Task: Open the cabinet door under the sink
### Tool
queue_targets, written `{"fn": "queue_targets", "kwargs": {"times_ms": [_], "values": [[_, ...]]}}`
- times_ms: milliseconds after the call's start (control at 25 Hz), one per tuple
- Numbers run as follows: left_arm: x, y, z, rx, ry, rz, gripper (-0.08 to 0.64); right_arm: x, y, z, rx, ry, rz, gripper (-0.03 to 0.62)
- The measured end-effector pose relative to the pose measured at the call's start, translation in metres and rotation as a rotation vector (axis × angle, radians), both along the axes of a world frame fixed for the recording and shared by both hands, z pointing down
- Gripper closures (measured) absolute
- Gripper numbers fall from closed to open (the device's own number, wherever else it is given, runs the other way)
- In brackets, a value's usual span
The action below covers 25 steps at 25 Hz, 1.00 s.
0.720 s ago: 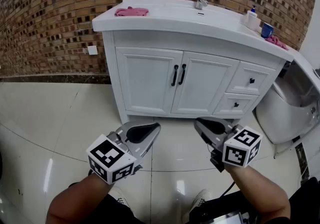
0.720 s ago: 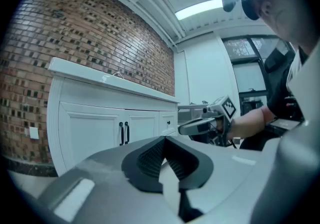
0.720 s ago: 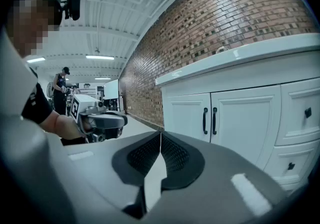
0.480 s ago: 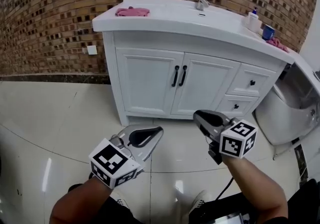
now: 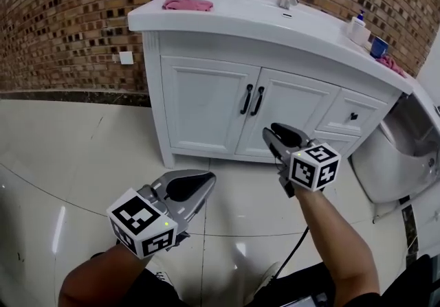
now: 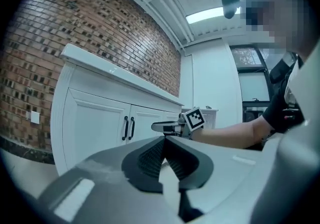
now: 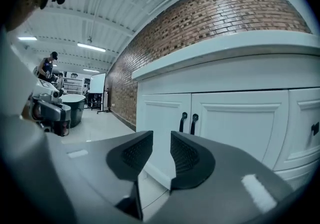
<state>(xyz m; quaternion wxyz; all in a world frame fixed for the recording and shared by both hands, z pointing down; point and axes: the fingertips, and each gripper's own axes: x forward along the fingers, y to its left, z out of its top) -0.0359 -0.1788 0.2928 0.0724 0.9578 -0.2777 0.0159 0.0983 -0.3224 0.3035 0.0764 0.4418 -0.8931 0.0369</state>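
Right gripper (image 5: 278,135) is partly open with nothing between its jaws. It's near the sink cabinet (image 5: 206,103) but not touching. Both doors are closed. The black door handles (image 5: 247,99) are paired at the centre seam, long axis vertical, and lie ahead of this gripper and a little above it. In the right gripper view they sit just over the jaw gap. Left gripper (image 5: 201,180) has its jaws together and empty, lower and well back, so the right is nearer. Hinges aren't visible, and the right gripper covers part of the right door's lower panel. Can't tell which door is meant.
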Motion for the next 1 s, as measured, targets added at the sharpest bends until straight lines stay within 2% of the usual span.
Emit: {"fn": "queue_targets", "kwargs": {"times_ms": [200, 440, 680, 800, 1000], "values": [[0.006, -0.001, 0.000, 0.007, -0.004, 0.007, 0.554, 0.005, -0.043, 0.009, 0.003, -0.033, 0.044, 0.469], [0.011, -0.007, 0.002, 0.029, -0.019, 0.018, 0.554, 0.007, -0.088, 0.033, 0.022, -0.010, 0.136, 0.459], [0.010, -0.018, 0.016, 0.008, -0.059, 0.012, 0.554, 0.010, -0.125, 0.044, -0.010, -0.094, 0.231, 0.453], [0.006, -0.024, 0.018, -0.003, -0.055, 0.000, 0.554, 0.007, -0.134, 0.049, -0.010, -0.135, 0.226, 0.451], [0.005, -0.030, 0.026, -0.018, -0.065, 0.004, 0.554, -0.001, -0.141, 0.053, 0.006, -0.126, 0.216, 0.464]]}}
